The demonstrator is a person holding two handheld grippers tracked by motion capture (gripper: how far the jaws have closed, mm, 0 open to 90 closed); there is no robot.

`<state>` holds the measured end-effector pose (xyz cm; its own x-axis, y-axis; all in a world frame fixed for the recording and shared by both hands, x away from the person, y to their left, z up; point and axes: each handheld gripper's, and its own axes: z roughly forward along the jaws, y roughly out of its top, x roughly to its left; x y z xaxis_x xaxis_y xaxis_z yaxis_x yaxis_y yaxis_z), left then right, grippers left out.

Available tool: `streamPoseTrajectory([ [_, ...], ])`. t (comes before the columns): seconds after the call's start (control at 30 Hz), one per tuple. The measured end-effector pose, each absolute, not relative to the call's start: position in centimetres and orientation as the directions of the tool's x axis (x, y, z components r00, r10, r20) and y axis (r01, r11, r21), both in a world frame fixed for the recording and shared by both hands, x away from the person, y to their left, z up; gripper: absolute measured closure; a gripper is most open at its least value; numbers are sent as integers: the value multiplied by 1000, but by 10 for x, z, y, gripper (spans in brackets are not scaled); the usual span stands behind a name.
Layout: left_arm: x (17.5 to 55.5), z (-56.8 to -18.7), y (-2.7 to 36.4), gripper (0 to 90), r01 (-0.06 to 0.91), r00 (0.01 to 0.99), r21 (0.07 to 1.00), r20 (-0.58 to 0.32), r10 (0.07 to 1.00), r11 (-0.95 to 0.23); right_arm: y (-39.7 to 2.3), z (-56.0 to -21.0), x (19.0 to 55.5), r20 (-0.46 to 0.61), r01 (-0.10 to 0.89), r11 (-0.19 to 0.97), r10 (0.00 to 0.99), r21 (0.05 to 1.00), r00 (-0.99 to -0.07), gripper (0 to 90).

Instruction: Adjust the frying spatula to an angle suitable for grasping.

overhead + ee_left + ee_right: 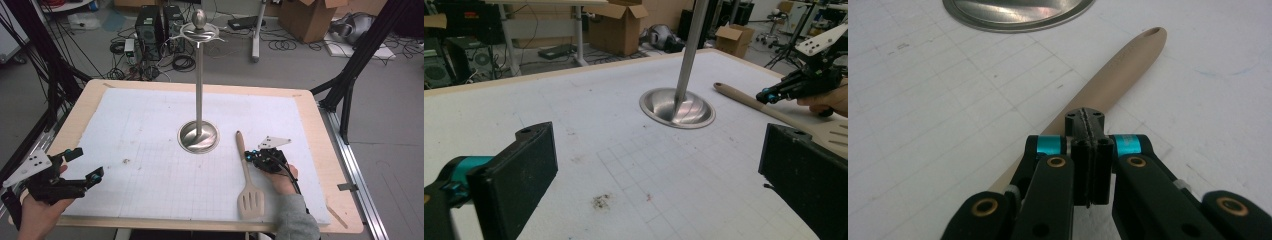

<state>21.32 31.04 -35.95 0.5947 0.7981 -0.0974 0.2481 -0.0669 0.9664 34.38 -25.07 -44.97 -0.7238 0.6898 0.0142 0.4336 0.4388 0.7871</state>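
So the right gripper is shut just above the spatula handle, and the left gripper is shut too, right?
Not quite. The left gripper is open: the left gripper view shows its jaws standing wide apart. The right gripper is shut above the spatula handle, as you said.

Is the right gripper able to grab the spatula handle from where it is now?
Probably yes, once it opens. The right gripper hovers shut right at the spatula handle, with bare mat around and the metal stand off to the side.

Left gripper (654,175) — jaws wide apart over gridded mat (589,125)

Steel stand base (677,108) ahead, pole (690,45) rising from it; beige spatula (774,112) lies right of it — other gripper (769,96) tip at its handle, contact unclear.
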Motion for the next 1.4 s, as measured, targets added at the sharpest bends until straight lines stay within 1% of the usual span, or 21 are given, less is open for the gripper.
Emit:
streamPoseTrajectory([
  [0.37, 209, -360, 314, 28, 252, 586, 966, -97, 805, -66, -236, -449, 348, -6, 409, 468, 664, 783, -748, 900],
  [0.47, 210, -360, 314, 27, 250, 589, 966, -96, 802, -68, -234, -448, 346, -32, 399, 483, 667, 779, -745, 900],
  [0.57, 211, -360, 314, 28, 249, 590, 966, -98, 801, -66, -234, -445, 345, -26, 396, 467, 672, 790, -740, 900],
  [0.77, 219, -362, 311, 28, 253, 601, 965, -107, 792, -62, -241, -428, 331, -22, 359, 434, 661, 826, -750, 900],
  [1.1, 232, -363, 299, 28, 258, 629, 963, -107, 770, -77, -227, -426, 313, -66, 307, 541, 563, 783, -824, 900],
  [1.4, 237, -363, 296, 27, 259, 638, 963, -113, 762, -74, -217, -431, 305, -76, 294, 620, 498, 727, -864, 900],
])
